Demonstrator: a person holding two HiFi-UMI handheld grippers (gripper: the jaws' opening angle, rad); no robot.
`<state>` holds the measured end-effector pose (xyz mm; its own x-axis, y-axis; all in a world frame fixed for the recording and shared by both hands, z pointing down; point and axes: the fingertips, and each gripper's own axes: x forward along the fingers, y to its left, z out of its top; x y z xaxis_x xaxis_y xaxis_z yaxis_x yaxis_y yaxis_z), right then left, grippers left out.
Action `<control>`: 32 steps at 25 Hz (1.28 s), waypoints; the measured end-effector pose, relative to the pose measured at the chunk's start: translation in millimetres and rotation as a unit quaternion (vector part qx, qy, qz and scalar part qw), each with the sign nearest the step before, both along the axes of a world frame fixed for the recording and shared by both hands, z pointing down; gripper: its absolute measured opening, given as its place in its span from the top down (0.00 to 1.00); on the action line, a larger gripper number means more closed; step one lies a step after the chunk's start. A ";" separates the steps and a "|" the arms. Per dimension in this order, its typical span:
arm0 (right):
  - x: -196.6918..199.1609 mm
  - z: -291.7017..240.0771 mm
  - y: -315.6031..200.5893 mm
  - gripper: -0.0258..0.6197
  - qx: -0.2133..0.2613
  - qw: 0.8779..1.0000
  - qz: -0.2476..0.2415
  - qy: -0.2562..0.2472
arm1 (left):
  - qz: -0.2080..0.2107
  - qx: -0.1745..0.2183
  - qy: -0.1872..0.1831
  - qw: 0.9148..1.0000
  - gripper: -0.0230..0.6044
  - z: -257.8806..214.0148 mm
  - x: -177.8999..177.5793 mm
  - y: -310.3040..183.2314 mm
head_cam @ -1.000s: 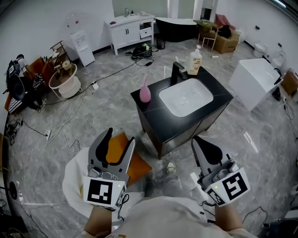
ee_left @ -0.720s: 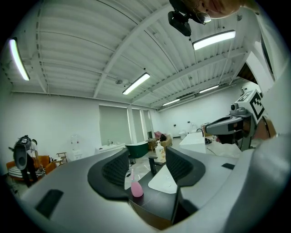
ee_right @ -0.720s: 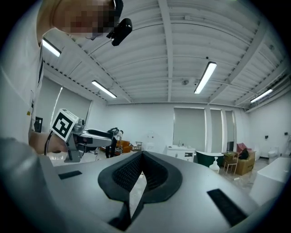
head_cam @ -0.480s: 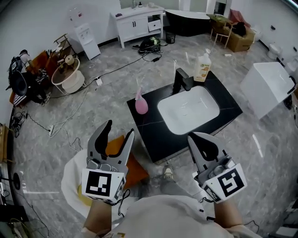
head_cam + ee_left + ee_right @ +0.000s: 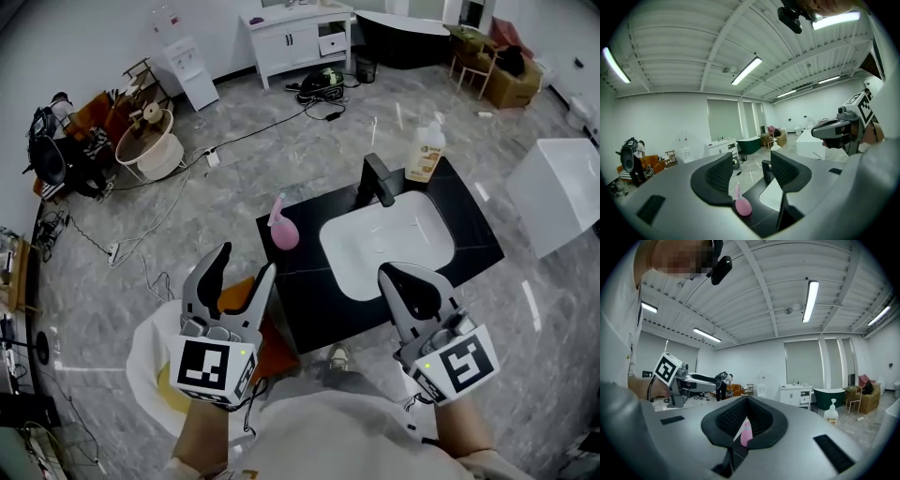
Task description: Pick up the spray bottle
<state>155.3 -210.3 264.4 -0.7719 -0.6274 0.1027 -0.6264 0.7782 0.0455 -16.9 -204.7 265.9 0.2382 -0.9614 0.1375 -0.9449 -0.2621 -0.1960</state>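
A pink spray bottle (image 5: 283,231) stands upright on the front left corner of a black vanity top (image 5: 309,291). In the head view my left gripper (image 5: 246,261) is open and empty, held below and left of the bottle, well short of it. My right gripper (image 5: 405,281) is shut and empty, hovering over the counter's near edge by the white basin (image 5: 389,246). In the left gripper view the bottle (image 5: 742,205) shows low between the open jaws of the left gripper (image 5: 750,164). In the right gripper view a sliver of the bottle (image 5: 746,434) shows past the right gripper (image 5: 745,400).
A black faucet (image 5: 375,181) and a soap pump bottle (image 5: 427,150) stand behind the basin. An orange board (image 5: 267,342) lies on the floor left of the vanity. Cables (image 5: 150,234), a round tub (image 5: 150,150) and a white cabinet (image 5: 295,37) sit farther back.
The vanity and bottle have slid lower and nearer in the head view as the person stepped closer. Both grippers keep their pose, the left open and the right shut.
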 end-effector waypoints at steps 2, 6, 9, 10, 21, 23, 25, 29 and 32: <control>0.9 4.2 -13.2 0.92 -0.005 1.000 -0.003 -0.001 | -0.004 -0.001 -0.003 1.000 0.55 2.7 4.0 -12.4; 0.1 8.2 -29.1 0.92 -0.013 1.000 -0.014 -0.002 | -0.008 -0.016 0.002 1.000 0.55 13.5 4.9 -28.6; -0.2 14.9 -39.2 0.92 -0.020 1.000 -0.015 0.002 | -0.014 -0.021 0.002 1.000 0.55 20.5 -0.4 -39.8; -1.2 18.2 -42.1 0.92 -0.024 1.000 -0.015 0.002 | -0.013 -0.023 -0.002 1.000 0.55 22.7 -1.8 -44.0; -20.8 48.2 -64.5 0.92 -0.065 0.998 -0.002 0.008 | 0.030 -0.065 -0.033 0.997 0.55 71.9 -10.1 -106.6; -24.3 53.3 -72.1 0.92 -0.076 0.997 0.007 0.004 | 0.037 -0.073 -0.036 0.996 0.55 83.2 -13.7 -116.9; -28.0 59.2 -79.5 0.92 -0.082 0.996 0.020 0.008 | 0.043 -0.081 -0.037 0.995 0.55 95.0 -17.3 -126.2; -39.0 74.4 -91.9 0.92 -0.099 0.994 0.034 0.013 | 0.056 -0.094 -0.045 0.993 0.55 123.2 -25.3 -143.8; -50.0 88.7 -101.3 0.92 -0.111 0.993 0.033 0.022 | 0.062 -0.110 -0.043 0.991 0.55 152.0 -31.0 -159.0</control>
<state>105.3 -311.6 353.1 -0.7214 -0.6349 0.2765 -0.6777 0.7294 -0.0934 -47.9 -363.7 417.9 0.3318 -0.8697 0.3653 -0.8850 -0.4211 -0.1987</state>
